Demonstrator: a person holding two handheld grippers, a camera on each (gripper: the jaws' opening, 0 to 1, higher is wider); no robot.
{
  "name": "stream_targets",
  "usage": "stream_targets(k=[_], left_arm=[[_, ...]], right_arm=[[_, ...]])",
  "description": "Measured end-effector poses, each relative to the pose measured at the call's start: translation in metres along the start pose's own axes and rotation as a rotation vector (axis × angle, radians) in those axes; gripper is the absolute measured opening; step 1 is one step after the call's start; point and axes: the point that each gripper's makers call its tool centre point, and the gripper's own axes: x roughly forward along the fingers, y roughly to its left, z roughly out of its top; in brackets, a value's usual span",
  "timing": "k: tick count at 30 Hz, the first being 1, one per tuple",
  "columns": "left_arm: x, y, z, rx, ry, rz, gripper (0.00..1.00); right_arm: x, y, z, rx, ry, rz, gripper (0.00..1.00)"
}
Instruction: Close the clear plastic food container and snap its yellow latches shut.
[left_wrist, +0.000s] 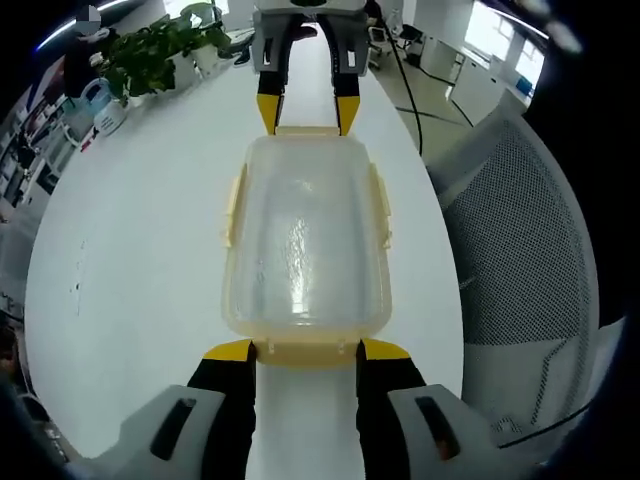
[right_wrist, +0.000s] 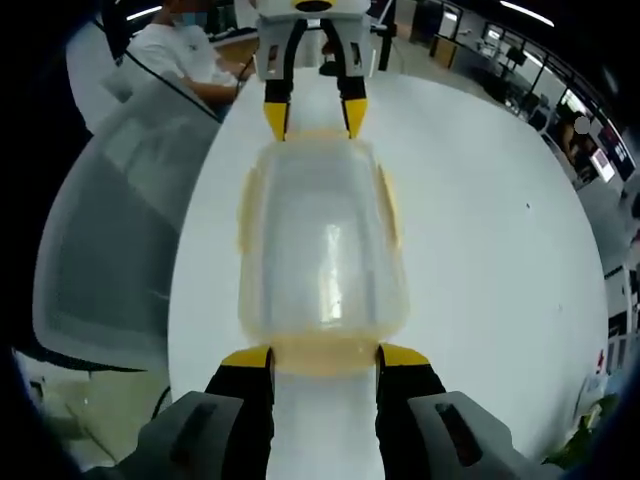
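Note:
A clear plastic container (left_wrist: 305, 240) with its lid on lies lengthwise on the white table (left_wrist: 130, 250), between my two grippers. Pale yellow latches (left_wrist: 380, 205) run along its long sides. My left gripper (left_wrist: 307, 351) is open, its yellow-tipped jaws on either side of the near end latch (left_wrist: 305, 352). At the far end the right gripper (left_wrist: 305, 112) stands the same way. From the other side, the container (right_wrist: 322, 240) and its side latches (right_wrist: 388, 205) show again. There my right gripper (right_wrist: 325, 357) is open at its own end latch (right_wrist: 325, 352), facing the left gripper (right_wrist: 312, 115).
A mesh office chair (left_wrist: 530, 230) stands close to the table's edge; it also appears as the chair (right_wrist: 110, 220). A potted plant (left_wrist: 160, 45) and bottles (left_wrist: 95, 105) sit at the far corner. A person (right_wrist: 185, 50) sits beyond the table.

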Motion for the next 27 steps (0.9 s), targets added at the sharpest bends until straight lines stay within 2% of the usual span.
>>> stream_targets(k=[27], left_arm=[[0.0073,-0.0007,0.0019,-0.002,0.020,-0.003,0.38]], right_arm=[[0.0029,0.0010,-0.0067,0.000,0.002,0.004,0.38]])
